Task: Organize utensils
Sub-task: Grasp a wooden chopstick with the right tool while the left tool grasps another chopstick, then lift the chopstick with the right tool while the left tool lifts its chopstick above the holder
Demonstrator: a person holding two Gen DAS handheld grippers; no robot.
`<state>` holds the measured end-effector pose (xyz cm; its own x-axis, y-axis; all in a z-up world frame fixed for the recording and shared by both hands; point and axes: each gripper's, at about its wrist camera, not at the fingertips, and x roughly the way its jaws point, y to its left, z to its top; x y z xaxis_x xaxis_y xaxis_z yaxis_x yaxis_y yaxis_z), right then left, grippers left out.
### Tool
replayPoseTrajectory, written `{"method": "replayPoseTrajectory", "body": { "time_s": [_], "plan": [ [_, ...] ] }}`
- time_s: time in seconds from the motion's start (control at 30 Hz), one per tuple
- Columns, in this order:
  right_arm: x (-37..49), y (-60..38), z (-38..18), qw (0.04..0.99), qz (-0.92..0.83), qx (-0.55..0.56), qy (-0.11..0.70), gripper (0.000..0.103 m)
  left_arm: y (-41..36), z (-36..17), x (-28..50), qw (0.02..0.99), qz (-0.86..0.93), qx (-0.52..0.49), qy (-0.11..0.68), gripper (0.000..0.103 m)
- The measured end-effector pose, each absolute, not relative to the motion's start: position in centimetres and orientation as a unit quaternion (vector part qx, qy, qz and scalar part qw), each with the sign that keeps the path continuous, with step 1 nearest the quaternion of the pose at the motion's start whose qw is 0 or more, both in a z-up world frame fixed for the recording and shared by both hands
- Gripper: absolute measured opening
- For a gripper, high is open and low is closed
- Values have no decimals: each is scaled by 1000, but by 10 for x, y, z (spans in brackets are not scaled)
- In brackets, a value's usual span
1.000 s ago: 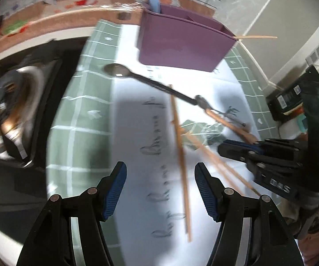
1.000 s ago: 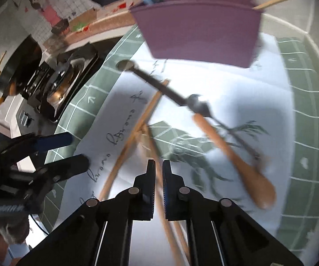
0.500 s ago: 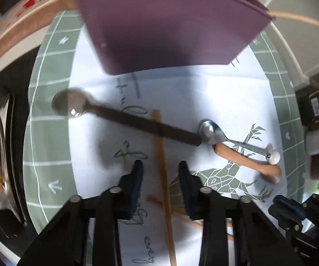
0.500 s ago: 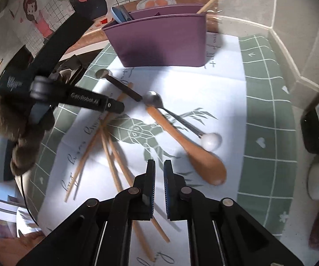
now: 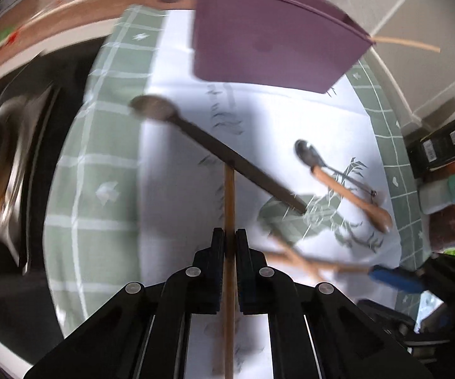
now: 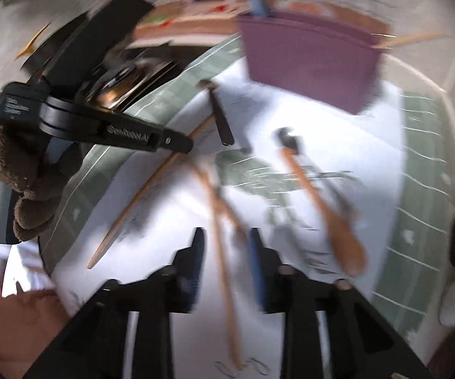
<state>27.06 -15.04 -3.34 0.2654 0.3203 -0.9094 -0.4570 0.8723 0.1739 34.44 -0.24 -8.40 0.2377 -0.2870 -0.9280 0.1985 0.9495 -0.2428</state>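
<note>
**Left gripper clamps one chopstick; right gripper stands open over two more**

The left gripper (image 5: 229, 237) has closed its jaws onto a single wooden chopstick (image 5: 229, 195), which runs straight out between the pads along the line of the fingers. Its far tip reaches the handle of a dark long-handled spoon (image 5: 214, 148) lying slantwise on the white printed cloth (image 5: 176, 164), bowl toward the cloth's left edge.

The right gripper (image 6: 225, 246) has just been opening; its jaws stand a little apart, and the pads are not pressing on anything. A crossed pair of chopsticks (image 6: 221, 221) lies on the cloth below the gap, long axes running roughly along the fingers; the view is blurred.

Nearer the cloth's right edge, a wooden spoon (image 5: 350, 194) lies diagonally with a small metal spoon (image 5: 309, 154) at its handle end. A purple utensil holder (image 5: 274, 47) stands at the cloth's far edge, with another stick (image 5: 407, 42) jutting from its right end. The cloth rests on a green gridded mat (image 5: 82, 189).
</note>
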Motion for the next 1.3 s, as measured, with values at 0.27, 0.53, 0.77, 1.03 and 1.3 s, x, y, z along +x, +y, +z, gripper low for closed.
{"method": "replayPoseTrajectory", "body": {
  "time_s": [0.27, 0.53, 0.77, 1.03, 1.3],
  "plan": [
    [284, -121, -64, 767, 242, -110, 584, 20, 19, -90, 301, 776, -162, -87, 603, 7],
    [279, -123, -62, 771, 224, -124, 583, 5, 14, -93, 300, 760, -174, -51, 624, 9],
    [275, -154, -54, 784, 206, -62, 582, 5, -10, -94, 306, 747, -160, 31, 645, 11],
    [271, -171, -36, 810, 181, -3, 558, 5, -22, -76, 284, 788, -192, 45, 584, 7],
    [260, -186, 1, 845, 145, 14, 514, 5, 1, -8, 268, 855, -202, -30, 476, 7]
  ]
}}
